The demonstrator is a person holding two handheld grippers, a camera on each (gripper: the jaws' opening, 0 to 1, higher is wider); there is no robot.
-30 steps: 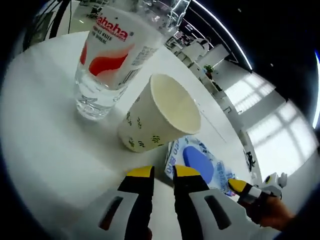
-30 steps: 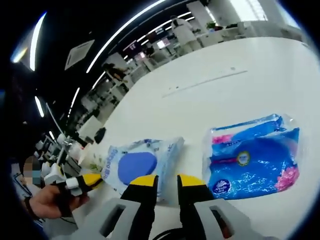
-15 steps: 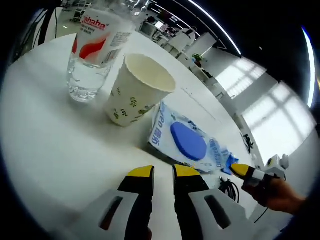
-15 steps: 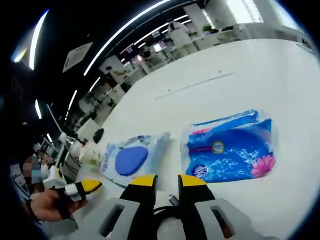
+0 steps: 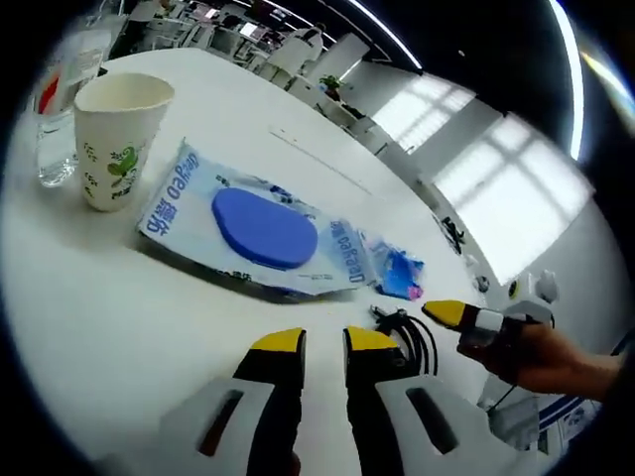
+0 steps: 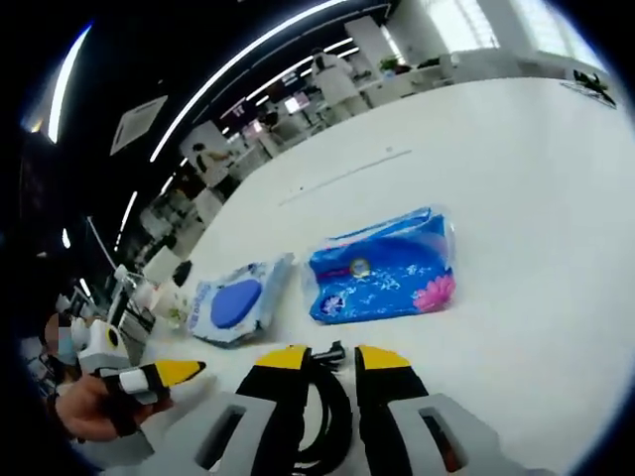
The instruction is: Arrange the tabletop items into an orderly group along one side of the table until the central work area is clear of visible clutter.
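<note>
On the white table (image 5: 89,327), a leaf-print paper cup (image 5: 117,139) stands beside a clear water bottle (image 5: 60,119) at the left. A wet-wipes pack (image 5: 253,228) with a blue oval lid lies flat in the middle. Past it lies a blue tissue pack (image 5: 397,276), seen whole as the tissue pack (image 6: 382,278) beside the wipes pack (image 6: 233,302). A coiled black cable (image 6: 332,416) lies under my right gripper (image 6: 331,355), whose jaws are shut with nothing held. My left gripper (image 5: 323,342) hovers shut above bare table, short of the wipes. The right gripper (image 5: 461,315) enters from the right, near the cable (image 5: 407,332).
A hand (image 5: 541,362) holds the right gripper at the table's near edge. Another hand holds the left gripper (image 6: 164,374). Bare table surface (image 6: 516,198) stretches wide to the right of the tissue pack. Office desks and bright windows lie beyond the table.
Both cameras pulled back from the table items. The left gripper view swung right from the cup and bottle to the wipes pack and cable. The cable came in under the right gripper.
</note>
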